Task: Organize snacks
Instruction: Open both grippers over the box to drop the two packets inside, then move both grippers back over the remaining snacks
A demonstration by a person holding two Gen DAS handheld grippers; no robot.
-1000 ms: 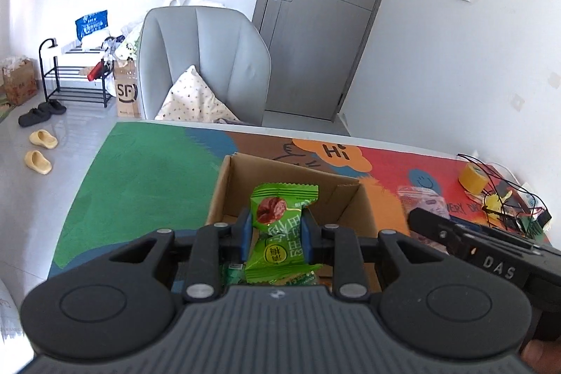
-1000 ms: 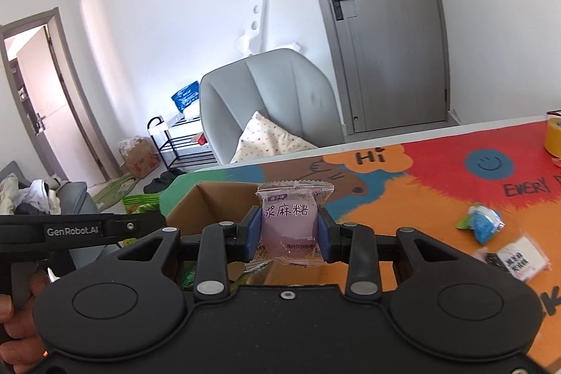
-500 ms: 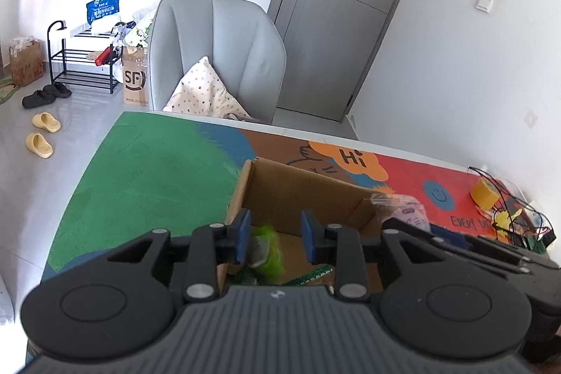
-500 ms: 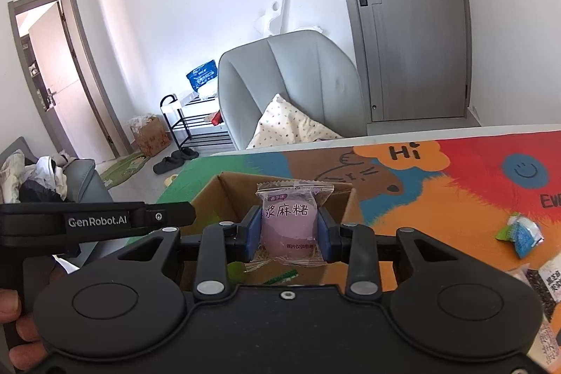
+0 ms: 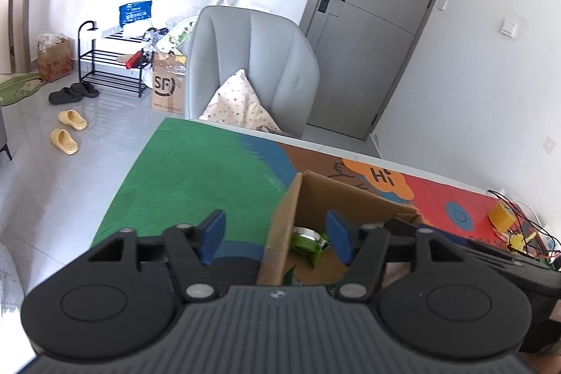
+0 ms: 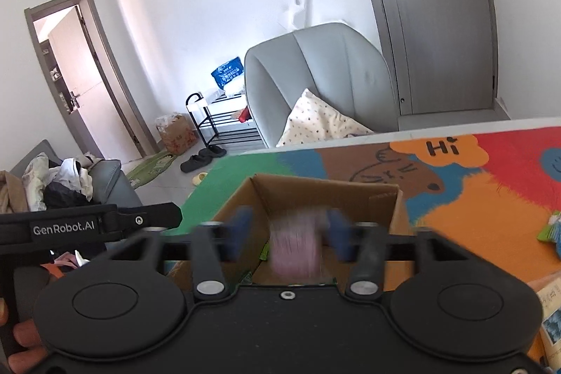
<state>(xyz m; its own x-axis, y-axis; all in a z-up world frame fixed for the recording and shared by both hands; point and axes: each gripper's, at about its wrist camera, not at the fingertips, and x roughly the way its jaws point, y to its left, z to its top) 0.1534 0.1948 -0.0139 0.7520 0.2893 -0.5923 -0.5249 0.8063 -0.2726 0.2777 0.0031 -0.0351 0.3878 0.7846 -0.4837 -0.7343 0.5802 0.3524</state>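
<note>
Over cardboard box point(image 6: 350, 195), both grippers opening, pink snack pkt point(image 6: 296, 246) dropping

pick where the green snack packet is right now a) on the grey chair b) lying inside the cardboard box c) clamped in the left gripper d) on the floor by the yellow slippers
b: the green snack packet lies inside the cardboard box, and the left gripper has its jaws opening with nothing pinched between the pads.

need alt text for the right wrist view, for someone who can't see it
The right gripper is opening above an open cardboard box, with a blurred pink snack packet loose between its blue fingers. The box sits on a colourful table mat; behind are a grey chair and door.
</note>
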